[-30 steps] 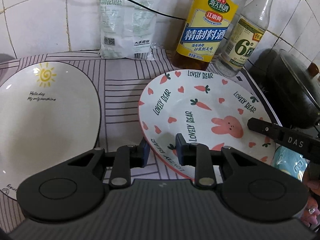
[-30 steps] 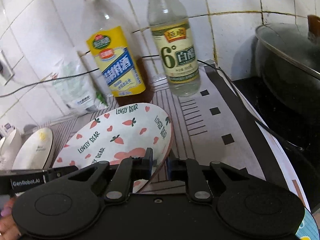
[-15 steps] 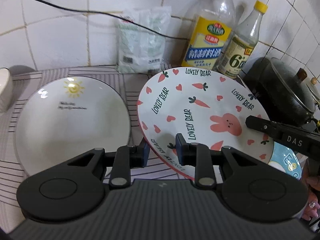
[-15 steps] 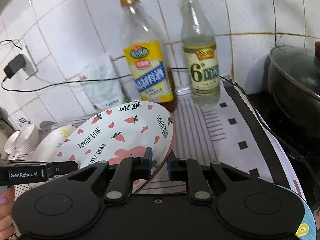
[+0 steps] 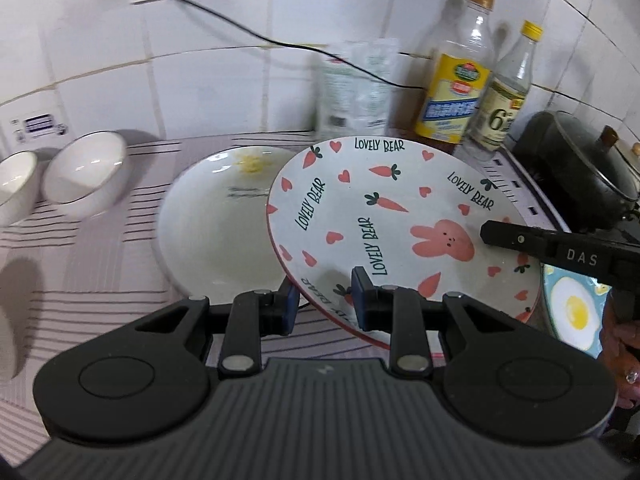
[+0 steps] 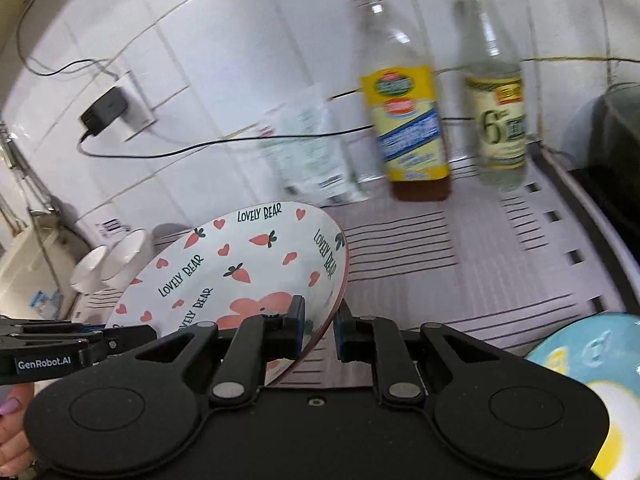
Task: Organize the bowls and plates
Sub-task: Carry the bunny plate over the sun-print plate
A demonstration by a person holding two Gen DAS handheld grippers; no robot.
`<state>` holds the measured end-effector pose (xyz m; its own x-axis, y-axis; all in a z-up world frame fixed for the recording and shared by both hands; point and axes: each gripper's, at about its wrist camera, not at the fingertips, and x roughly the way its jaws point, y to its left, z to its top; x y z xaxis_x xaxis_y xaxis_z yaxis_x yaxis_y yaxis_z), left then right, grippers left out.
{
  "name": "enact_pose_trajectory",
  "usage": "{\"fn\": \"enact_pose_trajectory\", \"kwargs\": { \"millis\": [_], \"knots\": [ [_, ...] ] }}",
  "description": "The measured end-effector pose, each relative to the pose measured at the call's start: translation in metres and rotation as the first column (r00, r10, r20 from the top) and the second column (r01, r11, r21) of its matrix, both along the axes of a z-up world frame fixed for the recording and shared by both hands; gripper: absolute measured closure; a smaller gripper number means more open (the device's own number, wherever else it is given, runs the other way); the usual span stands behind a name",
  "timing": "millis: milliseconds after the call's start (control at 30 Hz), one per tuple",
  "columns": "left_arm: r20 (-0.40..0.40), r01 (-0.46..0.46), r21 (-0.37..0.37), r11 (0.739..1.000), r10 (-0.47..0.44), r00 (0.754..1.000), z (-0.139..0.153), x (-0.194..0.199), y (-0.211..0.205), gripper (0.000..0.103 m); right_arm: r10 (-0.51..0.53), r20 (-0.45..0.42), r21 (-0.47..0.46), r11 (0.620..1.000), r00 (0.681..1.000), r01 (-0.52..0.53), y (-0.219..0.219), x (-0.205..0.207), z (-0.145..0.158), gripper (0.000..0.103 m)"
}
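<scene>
Both grippers hold the "Lovely Bear" carrot plate (image 5: 384, 216) up off the counter. My left gripper (image 5: 325, 305) is shut on its near-left rim. My right gripper (image 6: 319, 330) is shut on its right rim; the plate (image 6: 248, 268) tilts up there. The held plate overlaps the right part of a white sun plate (image 5: 216, 224) lying on the striped mat below. Two white bowls (image 5: 86, 174) stand at the far left, also in the right wrist view (image 6: 110, 262). A blue egg-pattern plate (image 5: 576, 304) lies at the right, also in the right wrist view (image 6: 592, 364).
Two bottles (image 5: 456, 80) (image 5: 506, 96) and a salt bag (image 5: 356, 92) stand against the tiled wall. A black pot (image 5: 584, 172) sits at the far right. A charger and cable (image 6: 106, 110) hang on the wall. The striped mat (image 6: 460, 264) covers the counter.
Both grippers have carried the carrot plate up and to the left; it now overlaps the sun plate. The bowls and wall socket have come into view.
</scene>
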<state>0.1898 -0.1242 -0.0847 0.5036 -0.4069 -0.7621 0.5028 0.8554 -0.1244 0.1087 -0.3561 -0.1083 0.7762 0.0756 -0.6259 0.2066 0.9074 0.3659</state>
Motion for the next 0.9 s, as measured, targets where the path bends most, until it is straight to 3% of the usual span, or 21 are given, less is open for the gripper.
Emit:
{"fn": "enact_pose_trajectory", "kwargs": {
  "millis": [367, 567, 700, 900],
  "knots": [
    [-0.048, -0.100, 0.006, 0.995, 0.100, 0.994, -0.007, 0.013, 0.048, 0.076, 0.072, 0.006, 0.026, 0.997, 0.997, -0.072, 0.048, 0.022, -0.008, 0.084],
    [-0.060, -0.131, 0.040, 0.991, 0.133, 0.989, -0.018, 0.022, 0.054, 0.076, 0.082, -0.039, 0.041, 0.996, 0.996, -0.080, 0.061, 0.040, -0.020, 0.084],
    [-0.114, -0.148, 0.040, 0.988, 0.151, 0.982, -0.025, 0.033, 0.059, 0.076, 0.073, -0.058, 0.052, 0.996, 0.996, -0.070, 0.065, 0.048, -0.027, 0.084],
    [-0.146, -0.168, 0.060, 0.984, 0.175, 0.974, -0.029, 0.046, 0.059, 0.076, 0.082, -0.095, 0.006, 0.997, 0.992, -0.082, 0.073, 0.060, -0.027, 0.084]
  ]
}}
